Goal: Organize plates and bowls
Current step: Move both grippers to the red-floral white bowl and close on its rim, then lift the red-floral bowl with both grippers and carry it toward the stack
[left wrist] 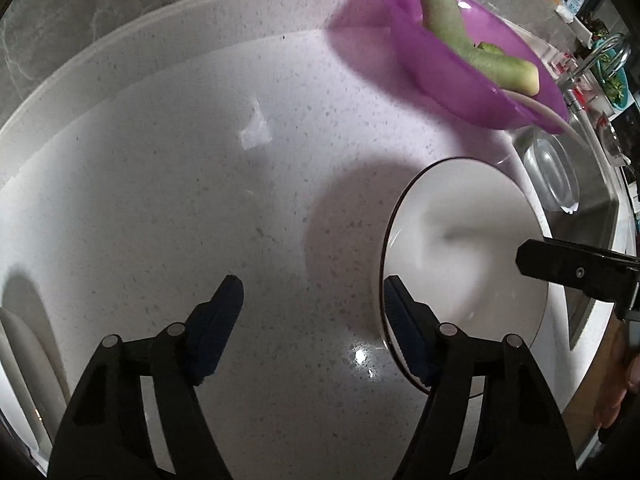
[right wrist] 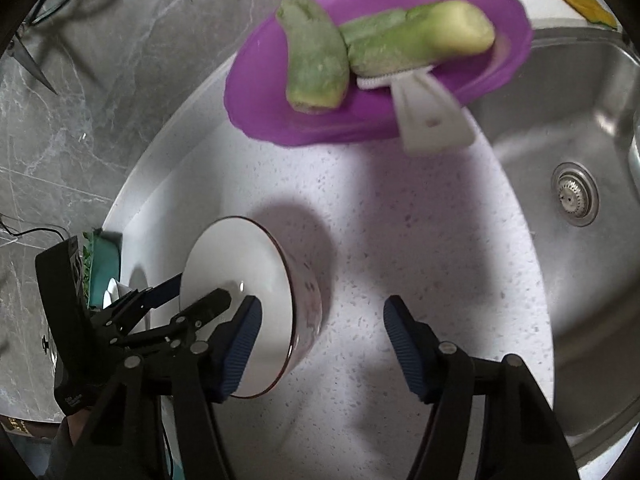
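A white bowl with a dark rim [left wrist: 464, 248] stands on the white speckled counter [left wrist: 200, 200]; it also shows in the right wrist view [right wrist: 236, 280]. My left gripper [left wrist: 312, 320] is open, its right finger beside the bowl's left rim. My right gripper [right wrist: 320, 344] is open, its left finger against the bowl's near rim. A purple plate [left wrist: 460, 72] holding peeled green vegetable pieces [right wrist: 316, 64] and a white peeler [right wrist: 424, 116] sits at the counter's far edge by the sink.
A steel sink [right wrist: 560, 152] with a drain lies right of the counter, with a clear container [left wrist: 552, 176] in it and a faucet [left wrist: 600, 56] behind. A white dish [left wrist: 20, 352] stands at the left. Grey marble wall [right wrist: 80, 100] behind.
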